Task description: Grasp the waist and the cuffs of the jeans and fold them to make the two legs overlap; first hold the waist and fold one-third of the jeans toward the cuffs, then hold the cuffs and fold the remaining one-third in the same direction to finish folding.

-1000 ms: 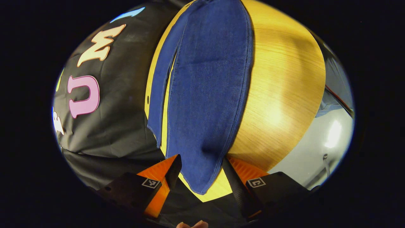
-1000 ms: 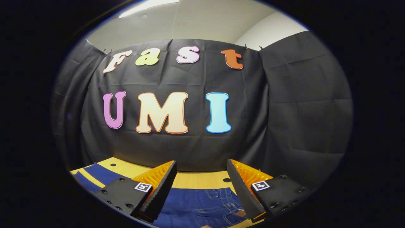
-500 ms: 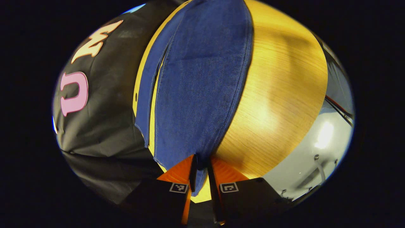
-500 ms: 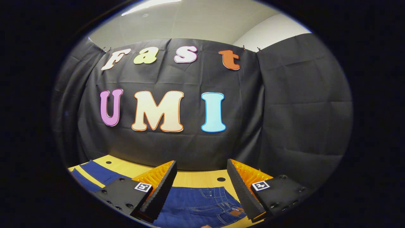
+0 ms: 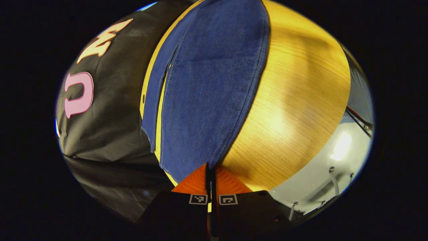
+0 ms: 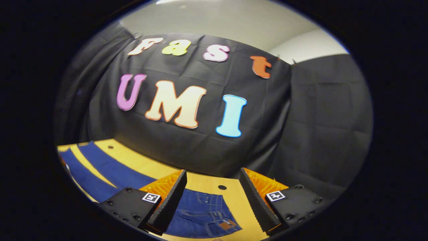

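In the left gripper view my left claw [image 5: 210,172] is pressed together on the cuff [image 5: 207,160] of the nearer jeans [image 5: 210,87] leg. The fingers meet with barely a slit between them, and the hem itself is hidden behind them, so I judge the pinch from the cloth running straight into that slit. From there the leg stretches away flat on the yellow wooden tabletop [image 5: 294,100]. Beside it on the left lies the second leg [image 5: 152,100], with a thin strip of bare wood between the two; its far part merges with the first, and I cannot make out the waist from here. Right of the tabletop's edge there is pale floor [image 5: 321,174] with some thin metal legs, too small to tell what they belong to.

In the right gripper view my right claw [image 6: 212,197] is spread wide, holding nothing, above the tabletop [image 6: 207,182]. Between its fingers and below them I see the waist [image 6: 204,211] of the jeans, with belt loops and what looks like a small brown patch; the lower part of it is cut off by the edge of the view. To the left the two legs [image 6: 100,170] run off as blue bands with a yellow strip between them. Beyond the tabletop's far edge hangs the black cloth wall [image 6: 301,134].
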`<act>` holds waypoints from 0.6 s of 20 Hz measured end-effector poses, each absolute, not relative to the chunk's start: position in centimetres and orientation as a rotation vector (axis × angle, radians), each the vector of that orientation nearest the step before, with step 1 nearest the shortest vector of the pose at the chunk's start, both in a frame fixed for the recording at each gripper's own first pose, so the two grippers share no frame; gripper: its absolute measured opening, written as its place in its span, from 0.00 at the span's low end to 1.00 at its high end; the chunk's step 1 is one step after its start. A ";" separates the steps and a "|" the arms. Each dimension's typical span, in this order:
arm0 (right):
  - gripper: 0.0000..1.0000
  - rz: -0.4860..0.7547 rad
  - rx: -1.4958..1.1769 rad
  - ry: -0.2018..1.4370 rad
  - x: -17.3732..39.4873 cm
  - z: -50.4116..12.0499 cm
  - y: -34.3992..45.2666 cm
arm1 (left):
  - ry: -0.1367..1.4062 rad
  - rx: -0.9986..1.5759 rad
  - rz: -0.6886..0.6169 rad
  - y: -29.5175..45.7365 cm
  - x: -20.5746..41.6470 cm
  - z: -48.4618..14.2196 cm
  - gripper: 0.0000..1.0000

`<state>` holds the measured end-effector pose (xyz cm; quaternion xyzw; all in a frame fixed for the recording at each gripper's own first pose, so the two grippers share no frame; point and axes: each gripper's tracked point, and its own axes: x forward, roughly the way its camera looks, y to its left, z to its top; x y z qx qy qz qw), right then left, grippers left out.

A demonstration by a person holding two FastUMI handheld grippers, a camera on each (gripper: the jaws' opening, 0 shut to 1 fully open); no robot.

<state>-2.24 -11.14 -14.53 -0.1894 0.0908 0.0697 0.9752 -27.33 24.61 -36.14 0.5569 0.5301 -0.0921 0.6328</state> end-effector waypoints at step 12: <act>1.00 0.512 -1.145 0.255 -13.4 -30.4 -12.4 | 1.192 1.331 -0.182 24.6 -26.9 -36.1 0.00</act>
